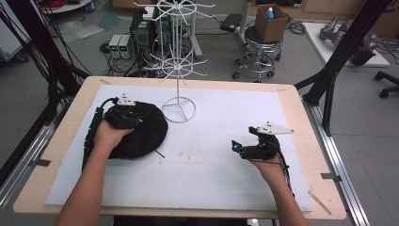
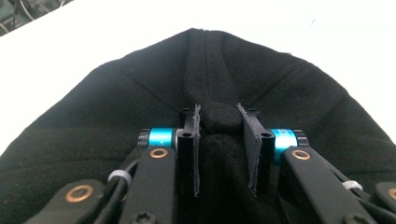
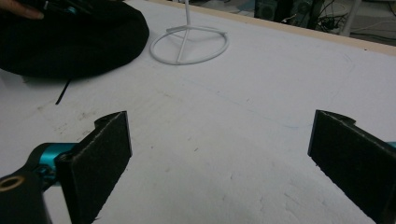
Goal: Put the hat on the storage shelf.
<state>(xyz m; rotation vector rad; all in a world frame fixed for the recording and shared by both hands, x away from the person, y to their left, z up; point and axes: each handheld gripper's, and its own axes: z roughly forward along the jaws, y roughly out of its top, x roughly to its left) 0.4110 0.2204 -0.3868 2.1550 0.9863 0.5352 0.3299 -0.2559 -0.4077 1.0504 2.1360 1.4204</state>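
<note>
A black fabric hat (image 1: 149, 135) lies flat on the left half of the white mat (image 1: 211, 174). My left gripper (image 1: 137, 121) rests on top of it. In the left gripper view the hat (image 2: 116, 102) spreads out ahead, and my left gripper (image 2: 219, 112) is shut on a raised fold of its cloth. My right gripper (image 1: 234, 146) hovers low over the bare mat at the right, open wide with nothing between its jaws. The right gripper view shows that gripper (image 3: 219, 140) aimed toward the hat (image 3: 79, 37) at far left.
A white wire display rack (image 1: 179, 70) stands at the back centre of the mat, its ring base (image 3: 189, 44) just right of the hat. A thin black strand (image 3: 62, 92) lies by the hat's edge. Beyond the table stand a stool with a cardboard box (image 1: 270, 21) and electronics.
</note>
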